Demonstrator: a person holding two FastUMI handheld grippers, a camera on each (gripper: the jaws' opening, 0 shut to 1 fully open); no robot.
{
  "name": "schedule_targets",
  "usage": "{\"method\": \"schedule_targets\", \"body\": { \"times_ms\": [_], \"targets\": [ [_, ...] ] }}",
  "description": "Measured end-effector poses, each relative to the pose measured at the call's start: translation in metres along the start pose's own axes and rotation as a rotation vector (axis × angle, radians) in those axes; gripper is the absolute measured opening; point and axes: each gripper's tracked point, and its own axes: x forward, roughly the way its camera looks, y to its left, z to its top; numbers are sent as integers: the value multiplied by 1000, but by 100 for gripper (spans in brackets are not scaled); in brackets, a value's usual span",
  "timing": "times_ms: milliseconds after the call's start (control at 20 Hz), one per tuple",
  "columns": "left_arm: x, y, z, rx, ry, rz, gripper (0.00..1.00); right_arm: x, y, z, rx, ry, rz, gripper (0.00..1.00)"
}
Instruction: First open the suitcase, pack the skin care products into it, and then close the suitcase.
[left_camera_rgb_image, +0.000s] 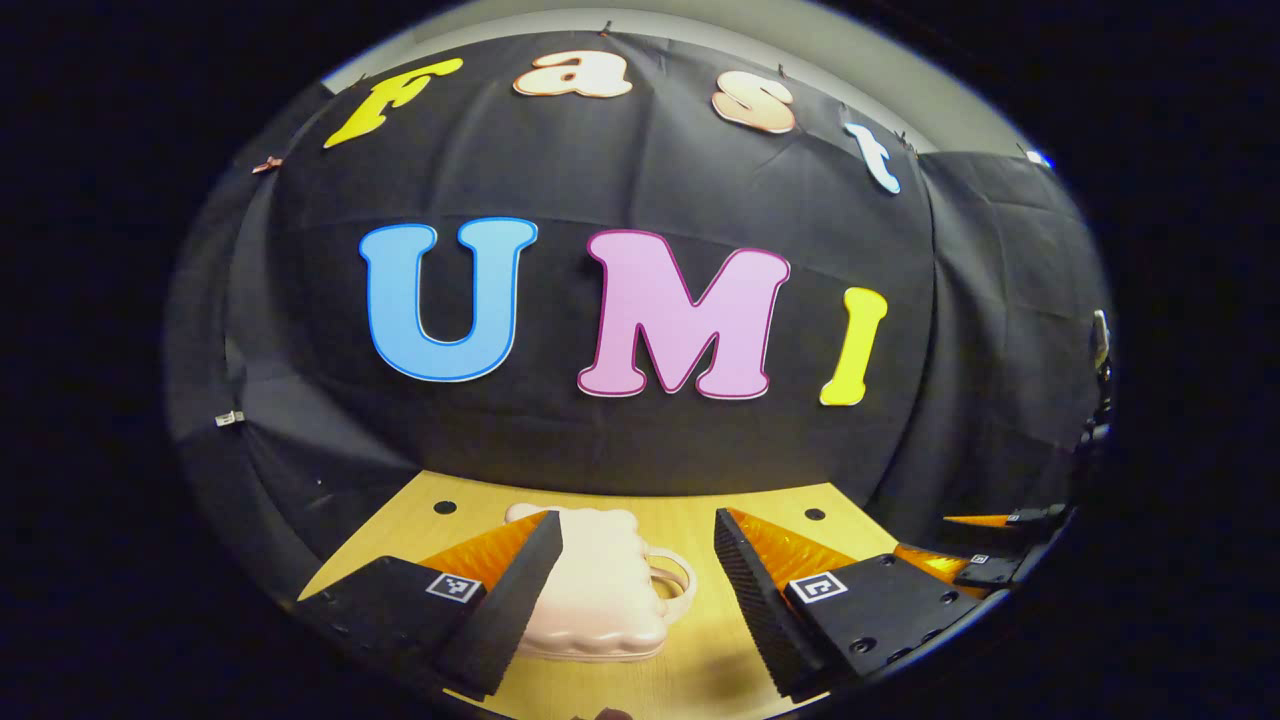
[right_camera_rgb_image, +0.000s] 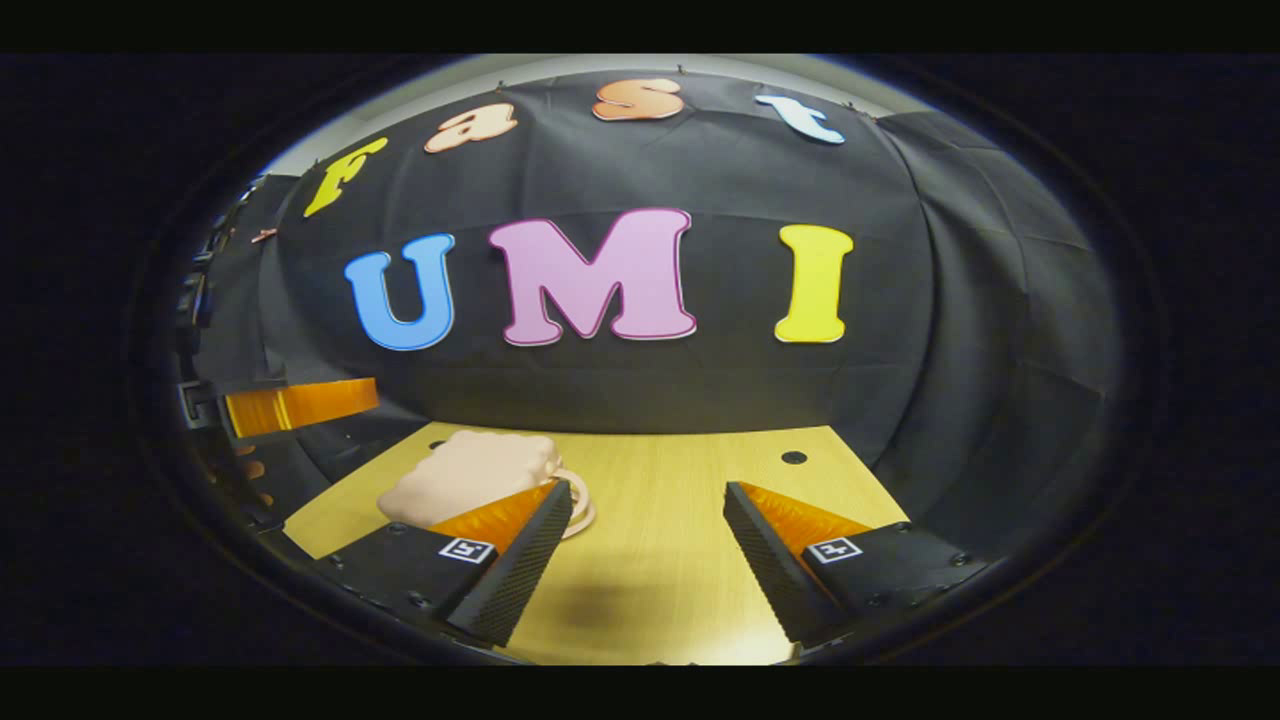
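On the table (right_camera_rgb_image: 680, 470), suitcase (left_camera_rgb_image: 600, 590) lies near its left edge.

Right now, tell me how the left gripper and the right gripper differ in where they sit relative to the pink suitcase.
The left gripper faces the pink suitcase head-on, the case lying between its fingers' lines of sight; the right gripper points at bare table, the case off to its left. The left gripper's finger overlaps much of the case; the right gripper's finger covers only the case's near edge. Both are open, hovering above the table, touching nothing.
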Motion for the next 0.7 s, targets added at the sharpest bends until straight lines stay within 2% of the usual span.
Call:
{"method": "schedule_targets", "body": {
  "times_ms": [100, 200, 350, 700],
  "targets": [
    [-26, 19, -2, -15, -19, 24, 96, -23, 16, 3, 11, -13, 1, 97],
    [-49, 37, -12, 12, -15, 48, 96, -45, 29, 3, 11, -23, 1, 96],
    [-79, 45, -21, 11, -21, 59, 96, -70, 42, -1, 8, -42, -7, 97],
    [-100, 50, -28, 9, -41, 56, 96, -109, 51, -7, -4, -52, -16, 96]
  ]
}}
